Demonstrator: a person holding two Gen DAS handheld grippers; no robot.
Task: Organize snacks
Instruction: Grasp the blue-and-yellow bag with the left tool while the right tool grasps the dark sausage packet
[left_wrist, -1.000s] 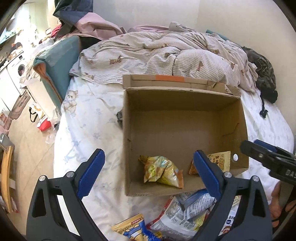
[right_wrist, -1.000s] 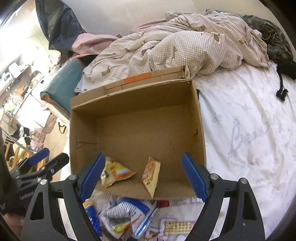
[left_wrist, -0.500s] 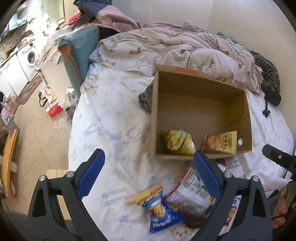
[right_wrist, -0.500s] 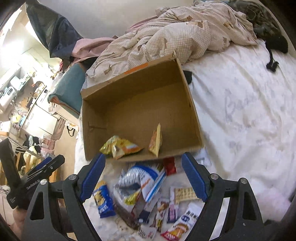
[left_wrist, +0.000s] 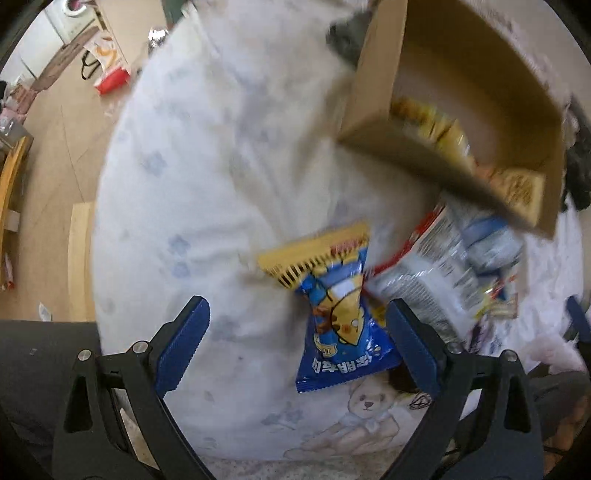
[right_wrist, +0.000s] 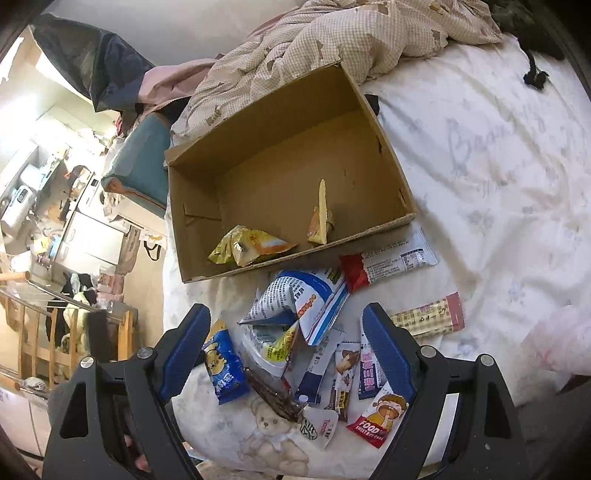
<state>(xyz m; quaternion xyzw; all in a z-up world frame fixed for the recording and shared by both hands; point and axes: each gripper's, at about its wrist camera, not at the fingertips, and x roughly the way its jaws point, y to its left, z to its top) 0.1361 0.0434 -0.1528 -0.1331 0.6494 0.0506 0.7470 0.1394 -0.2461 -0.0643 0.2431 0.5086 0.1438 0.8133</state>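
An open cardboard box (right_wrist: 373, 122) lies on the bed and shows in the left wrist view too (left_wrist: 373, 85). Inside it lie a yellow snack bag (right_wrist: 249, 247) and an orange packet (right_wrist: 321, 218). A pile of snack packs (right_wrist: 314, 332) lies in front of the box. A blue and yellow snack bag (left_wrist: 340, 317) lies at the pile's left, also seen in the right wrist view (right_wrist: 223, 363). My left gripper (left_wrist: 297, 349) is open and empty, low over that blue bag. My right gripper (right_wrist: 284, 349) is open and empty above the pile.
The bed sheet (right_wrist: 498, 166) spreads right of the box. A rumpled checked quilt (right_wrist: 351, 33) lies behind it. The bed's left edge drops to a wooden floor (left_wrist: 55, 155) with clutter. A red and white bar pack (right_wrist: 388, 264) and a flat beige pack (right_wrist: 428, 317) lie right of the pile.
Both grippers have pulled back from the box and dropped toward the snack pile. The left one now hangs close over the blue bag. Both stay open and empty.
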